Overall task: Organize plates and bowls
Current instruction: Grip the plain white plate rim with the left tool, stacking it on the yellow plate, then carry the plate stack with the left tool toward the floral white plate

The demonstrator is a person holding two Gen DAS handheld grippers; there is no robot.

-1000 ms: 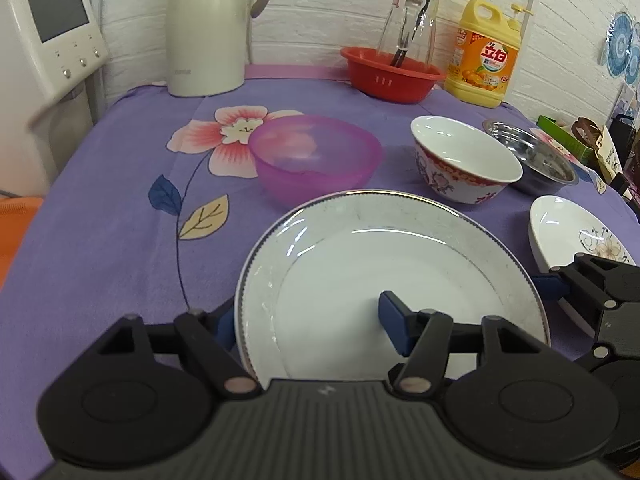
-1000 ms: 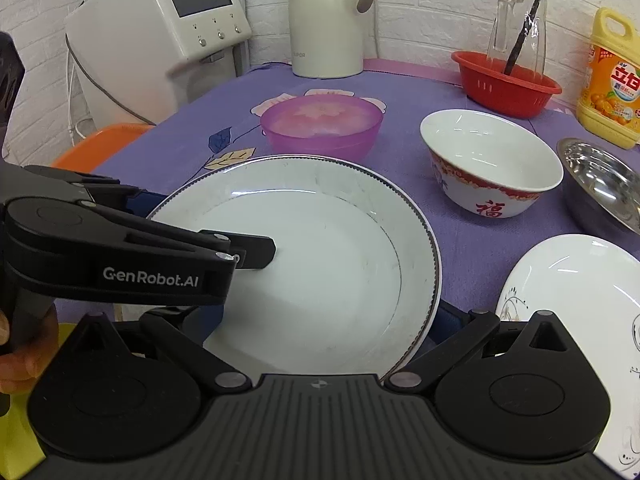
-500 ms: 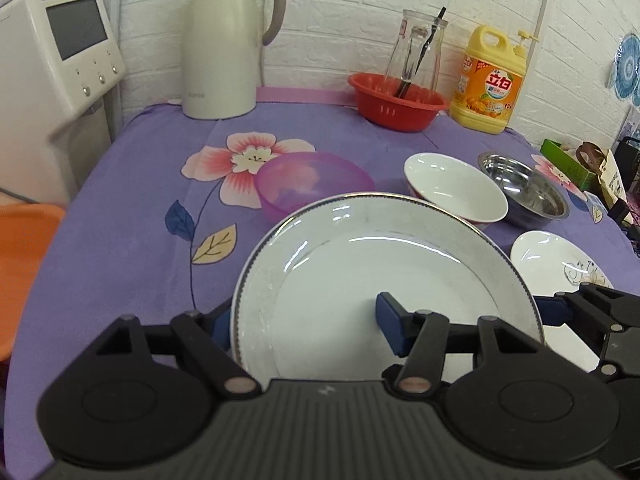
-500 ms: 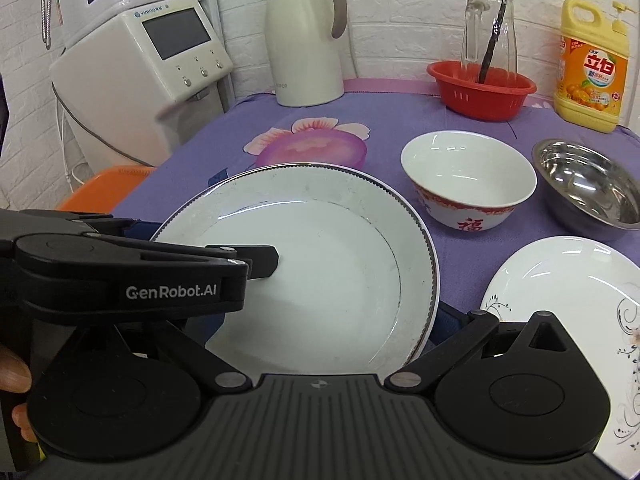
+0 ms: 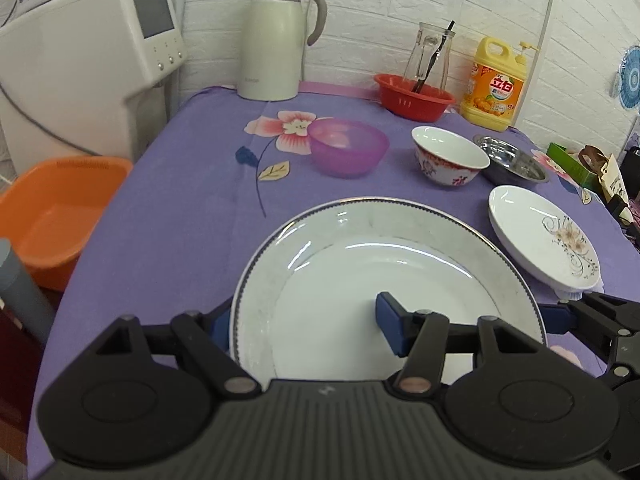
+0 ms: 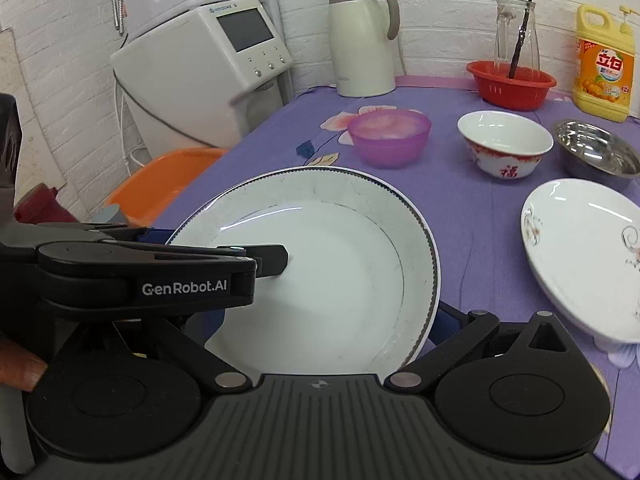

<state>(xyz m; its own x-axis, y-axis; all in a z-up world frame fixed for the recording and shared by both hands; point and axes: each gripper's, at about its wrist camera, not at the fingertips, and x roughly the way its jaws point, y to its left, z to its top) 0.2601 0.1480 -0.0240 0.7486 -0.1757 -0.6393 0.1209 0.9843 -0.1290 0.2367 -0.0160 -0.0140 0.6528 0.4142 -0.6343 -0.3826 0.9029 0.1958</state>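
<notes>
A large white plate (image 5: 384,280) with a dark beaded rim is held above the purple tablecloth; it also shows in the right wrist view (image 6: 320,256). My left gripper (image 5: 304,320) is shut on the plate's left rim, one finger inside, one under the edge. My right gripper (image 6: 332,320) is shut on the plate's right side, its fingers mostly hidden behind the plate. On the table stand a purple bowl (image 5: 348,146), a white and red bowl (image 5: 450,156), a steel bowl (image 5: 512,160) and a small floral plate (image 5: 544,236).
At the back stand a cream thermos jug (image 5: 276,40), a red basket with a glass carafe (image 5: 414,94) and a yellow detergent bottle (image 5: 494,84). A white appliance (image 5: 88,64) and an orange basin (image 5: 52,212) are left of the table.
Both grippers have lifted the large plate up and pulled it back toward me; the bowls now lie farther away and lower in view.
</notes>
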